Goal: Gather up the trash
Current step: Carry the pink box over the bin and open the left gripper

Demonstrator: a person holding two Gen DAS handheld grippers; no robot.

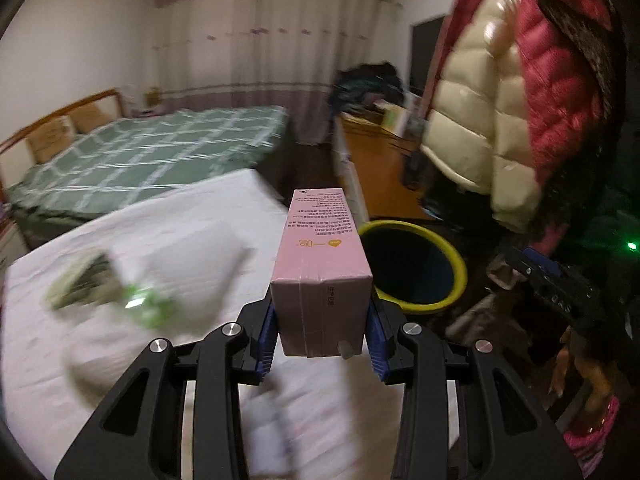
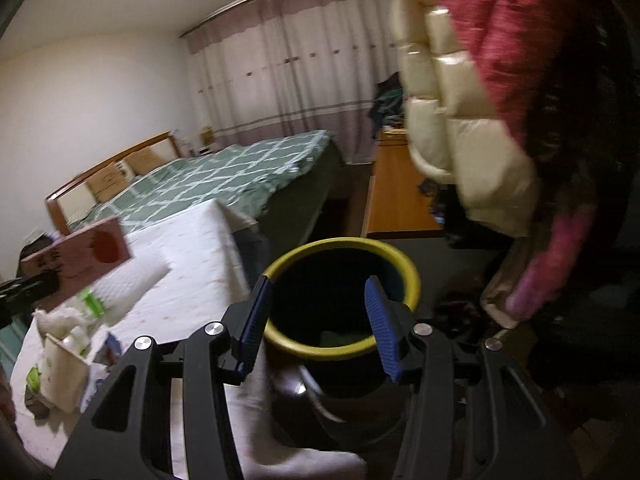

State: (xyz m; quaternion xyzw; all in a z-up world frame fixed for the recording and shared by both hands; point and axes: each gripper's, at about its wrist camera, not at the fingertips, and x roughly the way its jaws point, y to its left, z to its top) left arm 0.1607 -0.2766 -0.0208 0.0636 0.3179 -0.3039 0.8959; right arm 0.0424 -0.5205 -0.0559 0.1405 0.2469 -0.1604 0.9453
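A pink rectangular carton [image 1: 320,256] stands between the blue pads of my left gripper [image 1: 322,320], which is shut on its lower end above the white-clothed table [image 1: 180,216]. Just to its right on the floor is a dark bin with a yellow rim [image 1: 400,225]. In the right wrist view the same carton [image 2: 80,256] is at the far left. My right gripper [image 2: 320,296] is open and empty, hovering over the bin's yellow rim [image 2: 344,243]. More trash lies on the table: a white foam sleeve [image 2: 124,288], a torn cardboard box [image 2: 64,368] and a blurred green wrapper [image 1: 148,300].
A bed with a green checked cover [image 1: 152,156] stands behind the table. Padded cream and red jackets [image 1: 500,100] hang close on the right, over the bin side. A wooden desk [image 1: 376,168] with piled clothes stands beyond the bin. Curtains cover the far wall.
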